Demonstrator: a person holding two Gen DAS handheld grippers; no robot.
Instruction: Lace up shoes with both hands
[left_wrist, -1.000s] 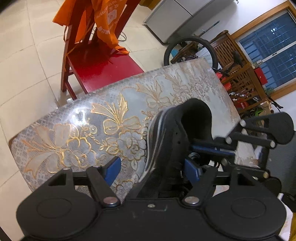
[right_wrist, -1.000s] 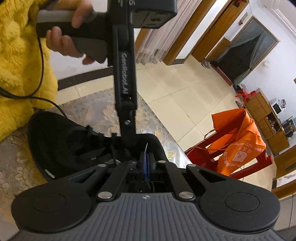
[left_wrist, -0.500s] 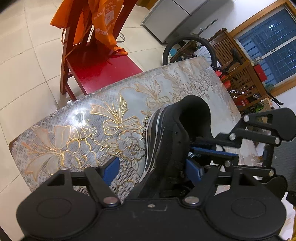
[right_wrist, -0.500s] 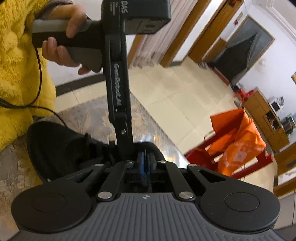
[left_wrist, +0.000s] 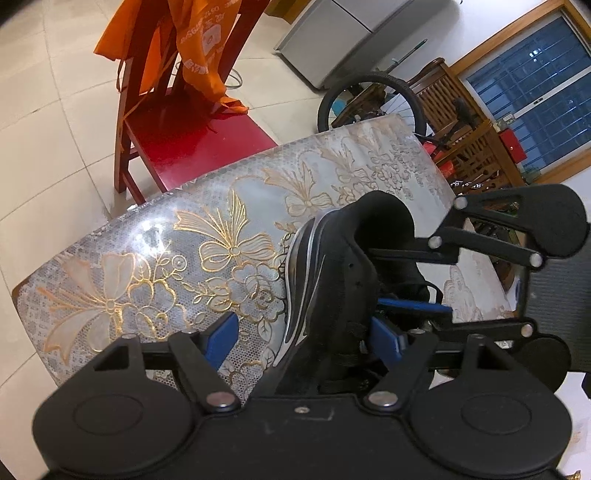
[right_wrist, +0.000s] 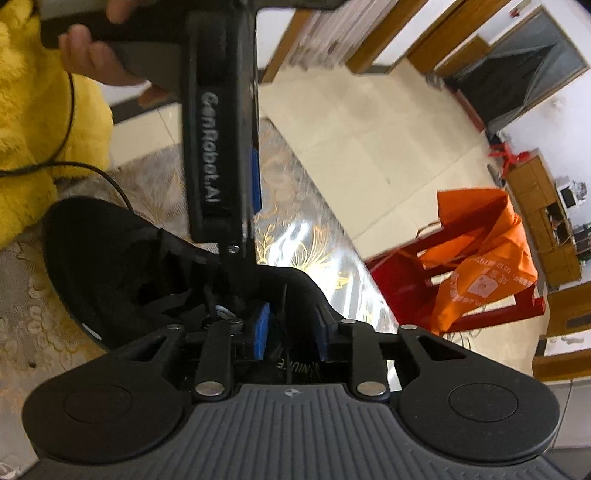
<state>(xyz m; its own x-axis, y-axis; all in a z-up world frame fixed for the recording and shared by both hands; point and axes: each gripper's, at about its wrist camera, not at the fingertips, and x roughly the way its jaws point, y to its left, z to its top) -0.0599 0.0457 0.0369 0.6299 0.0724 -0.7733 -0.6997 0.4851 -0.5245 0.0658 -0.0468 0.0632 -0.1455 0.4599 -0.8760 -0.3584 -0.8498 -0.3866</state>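
A black shoe (left_wrist: 332, 273) with silver side stripes lies on the lace-patterned table (left_wrist: 155, 266). My left gripper (left_wrist: 306, 336) is open, its blue pads (left_wrist: 221, 338) wide apart on either side of the shoe's lace area. My right gripper (right_wrist: 291, 328) is open above the shoe (right_wrist: 110, 266), with a thin black lace (right_wrist: 285, 314) running between its blue pads (right_wrist: 261, 330). The right gripper also shows in the left wrist view (left_wrist: 480, 254), reaching in from the right. The left gripper's body (right_wrist: 218, 147) crosses the right wrist view.
A red wooden chair (left_wrist: 184, 136) with an orange bag (left_wrist: 199, 48) stands beyond the table's far edge. A bicycle wheel (left_wrist: 369, 96) and wooden chairs (left_wrist: 476, 147) stand at the back right. The person's yellow sleeve (right_wrist: 33, 129) is at the left.
My right gripper has opened; its pads were together on the lace and now stand apart. The left gripper stays open around the shoe and has come closer to the right wrist camera.
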